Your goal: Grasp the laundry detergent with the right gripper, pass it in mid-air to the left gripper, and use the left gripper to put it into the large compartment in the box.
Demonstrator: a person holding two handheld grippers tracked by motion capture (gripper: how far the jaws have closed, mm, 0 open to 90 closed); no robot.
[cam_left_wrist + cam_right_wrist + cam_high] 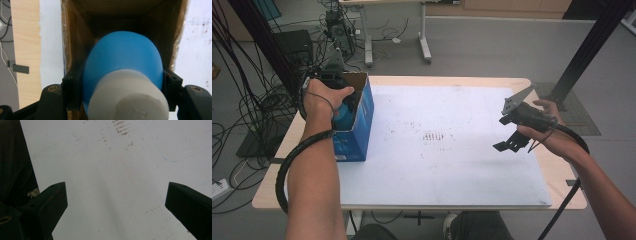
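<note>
A blue bottle with a white cap (125,75) is clamped between the jaws of my left gripper (122,82), its rounded end pointing into the open top of a blue cardboard box (75,45). In the high view the left gripper (343,111) hangs over that box (357,130) at the table's left, and the bottle's blue body (344,116) shows just below the hand. My right gripper (510,142) is held above the white mat at the right, jaws wide apart with nothing between them (116,202).
A white mat (437,145) covers most of the wooden table (277,160), with brown smudges near its middle. Cables and desk legs lie on the floor beyond the far edge. A black post stands at the far right.
</note>
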